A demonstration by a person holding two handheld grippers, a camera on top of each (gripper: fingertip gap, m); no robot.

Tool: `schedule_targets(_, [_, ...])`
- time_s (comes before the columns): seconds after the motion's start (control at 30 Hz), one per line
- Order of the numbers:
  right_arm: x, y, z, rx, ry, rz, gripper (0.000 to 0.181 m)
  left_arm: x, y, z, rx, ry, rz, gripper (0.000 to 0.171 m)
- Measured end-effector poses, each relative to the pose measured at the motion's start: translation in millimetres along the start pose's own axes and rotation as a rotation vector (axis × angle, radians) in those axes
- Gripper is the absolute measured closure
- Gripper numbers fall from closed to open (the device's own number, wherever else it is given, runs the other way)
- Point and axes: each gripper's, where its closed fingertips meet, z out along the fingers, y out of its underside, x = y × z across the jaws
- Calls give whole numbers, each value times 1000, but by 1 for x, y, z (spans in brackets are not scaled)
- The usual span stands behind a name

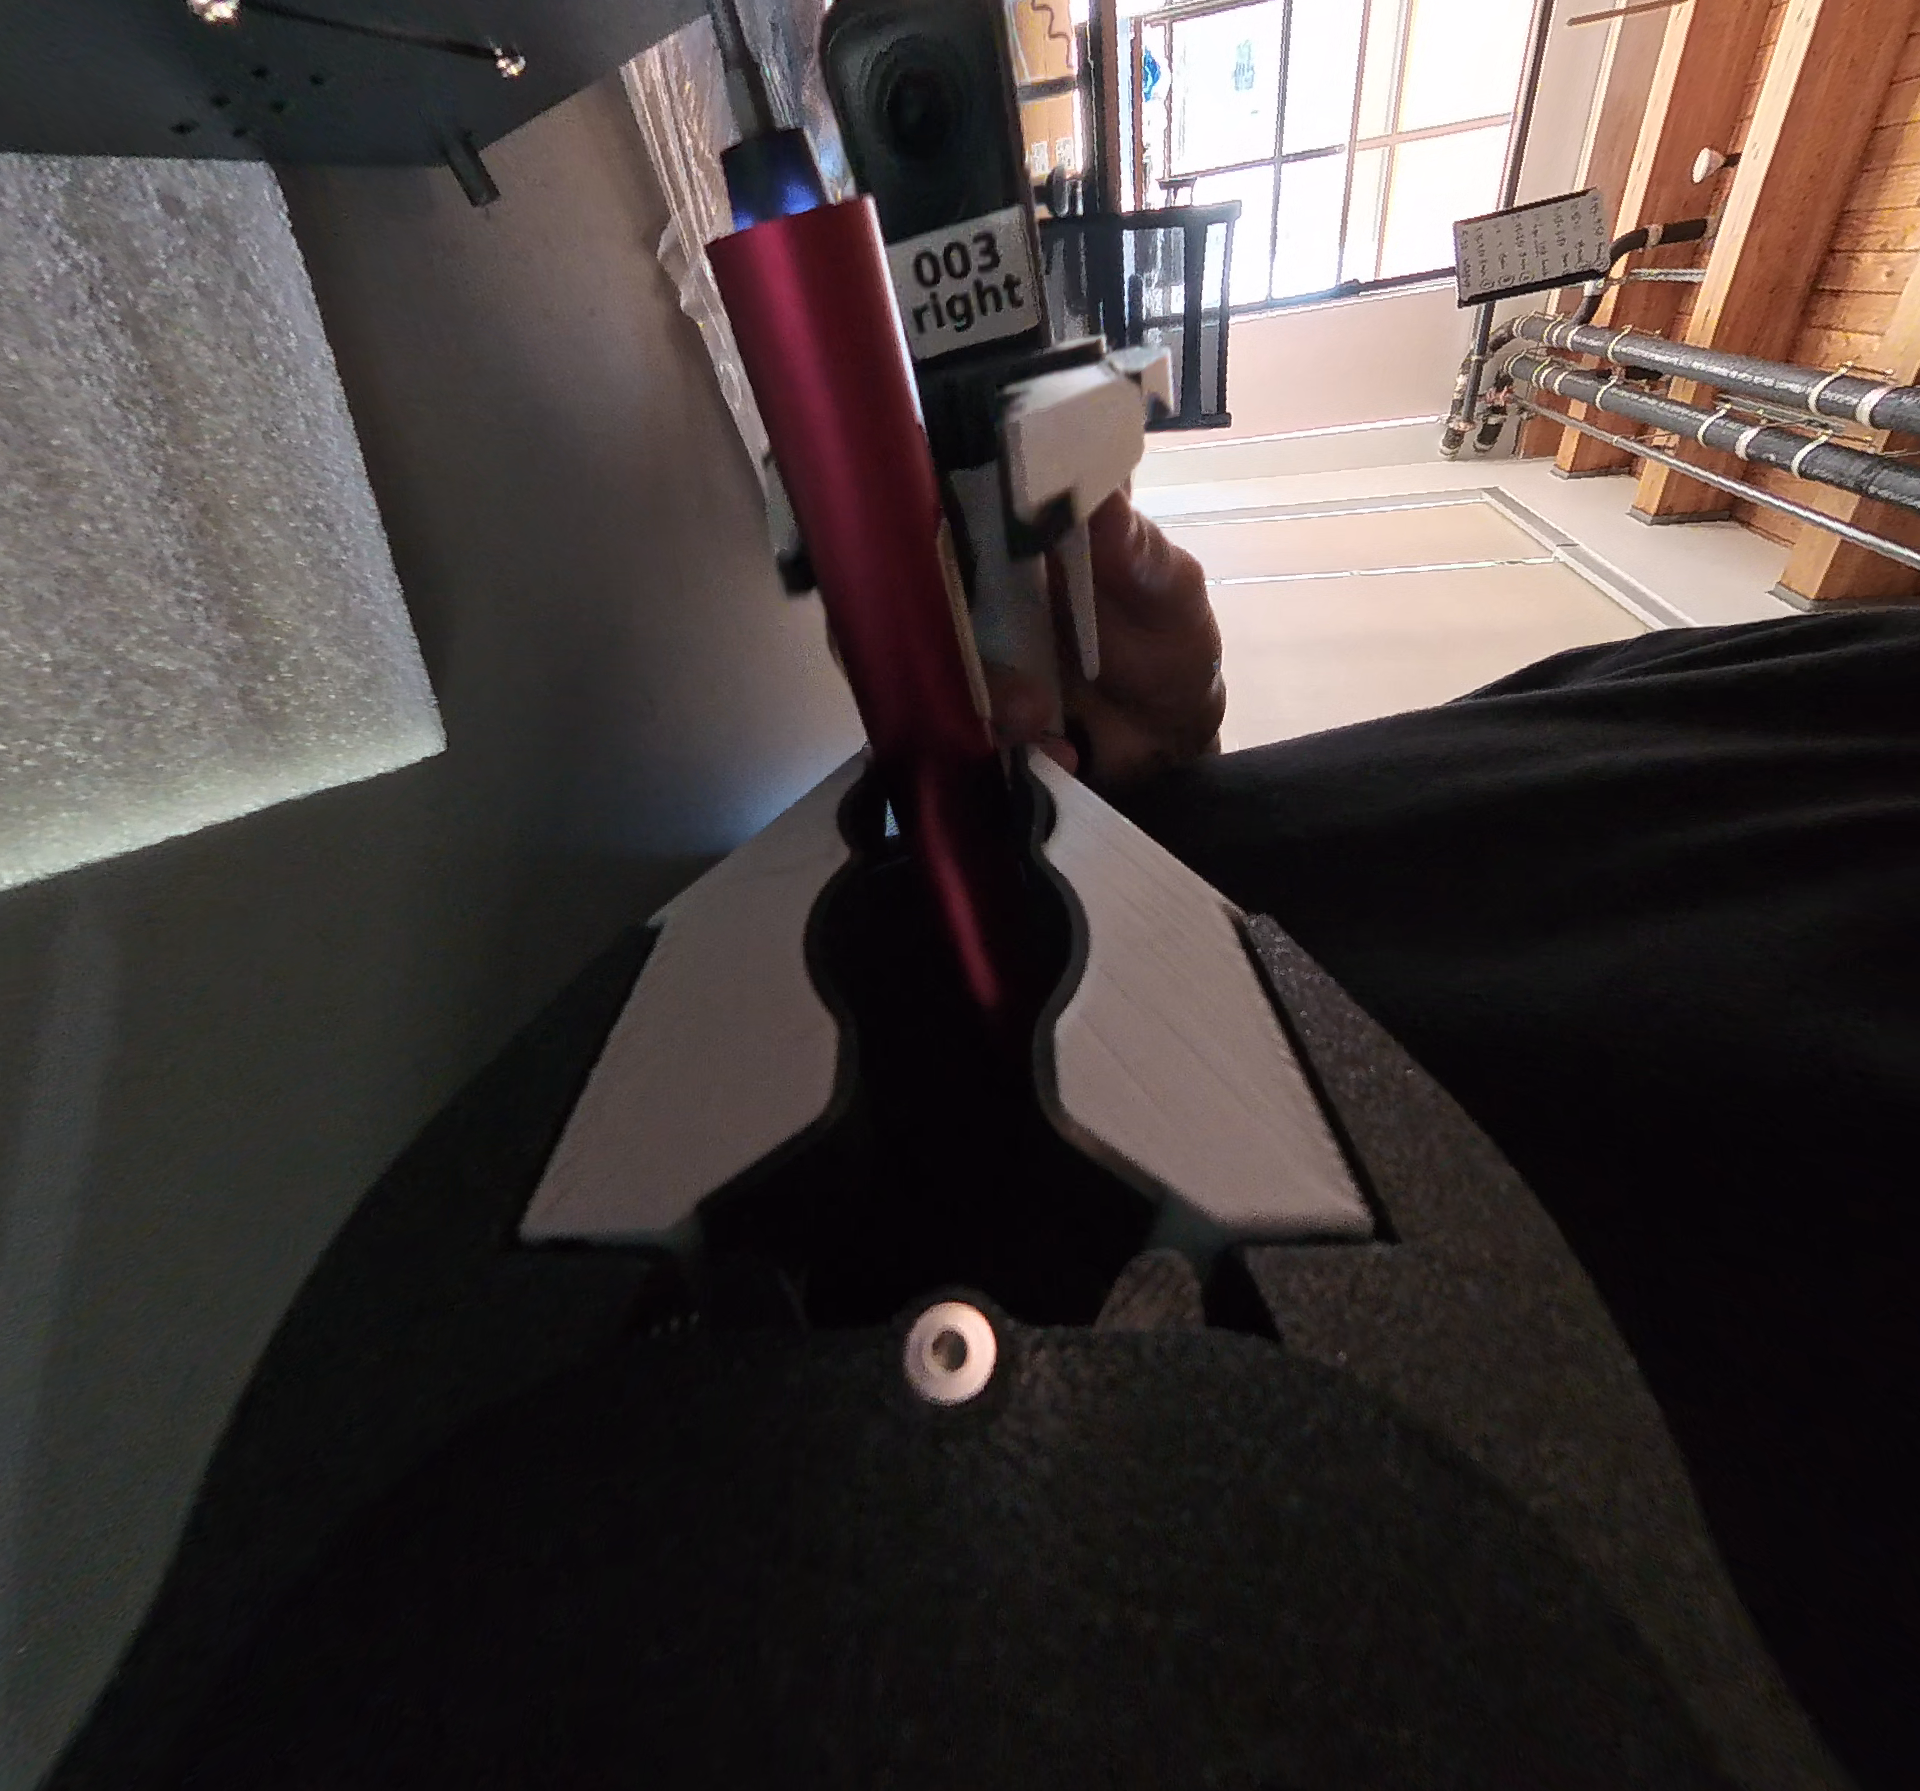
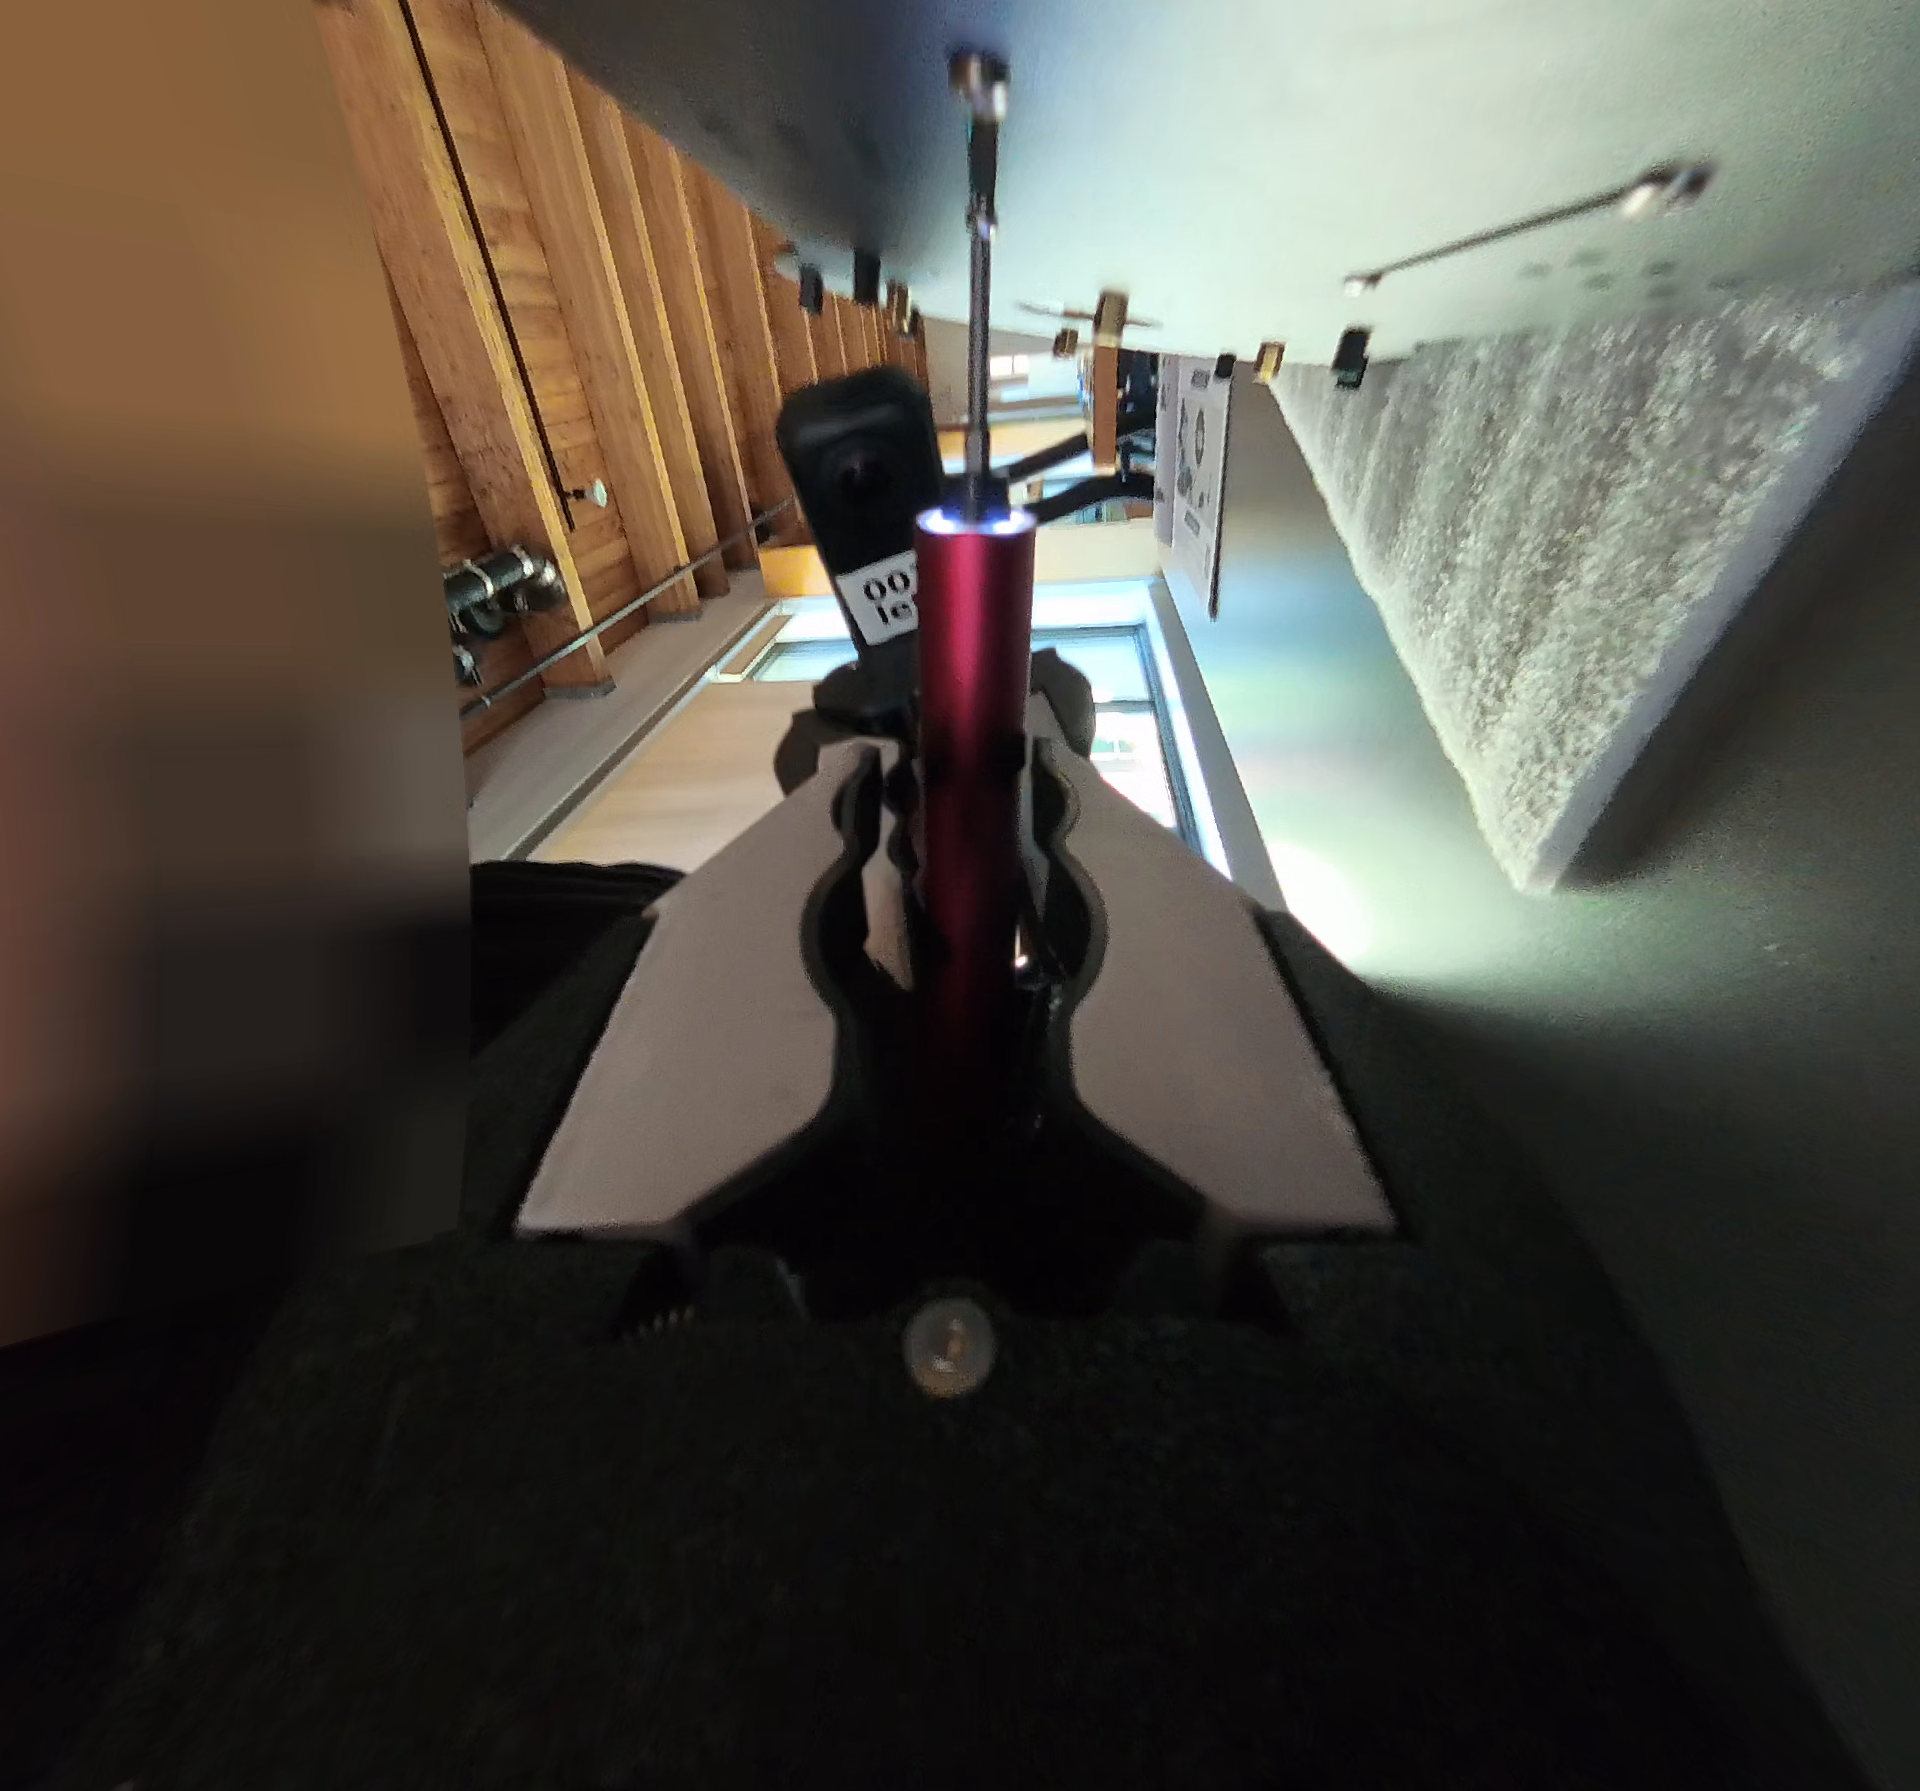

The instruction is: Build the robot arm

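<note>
Evidently both grippers are closed on one red screwdriver [image 2: 971, 661]. The right gripper [image 2: 961, 754] clamps its barrel narrowly at the fingertips. The left gripper [image 1: 951, 775] pinches the slimmer rear end, behind the right one's hold. A lit ring glows at the screwdriver's front. Its thin bit [image 2: 982, 307] runs ahead to a screw [image 2: 980, 74] in a dark panel [image 2: 1299, 79]; contact looks made, though blur leaves this uncertain. Foam [image 2: 1558, 546] lies to the screwdriver's right, well apart. Judgement: bit and barrel sit in one line, which a two-point hold favours; any tilt would risk slipping off the head.
</note>
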Motion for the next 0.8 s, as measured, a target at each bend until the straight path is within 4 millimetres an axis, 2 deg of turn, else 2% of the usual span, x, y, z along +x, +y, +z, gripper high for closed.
schedule_targets(0.17, [1,-3,1,-25,44,-54,160,1,0,1,9,7,-2,149])
schedule_targets(0.4, [3,-4,6,-41,30,-43,163,0,0,1,13,2,-3,149])
schedule_targets(0.6, [3,7,5,-78,49,-59,161,1,0,1,13,11,-6,149])
schedule_targets(0.8, [2,5,5,-66,44,-52,162,1,0,3,9,13,-6,150])
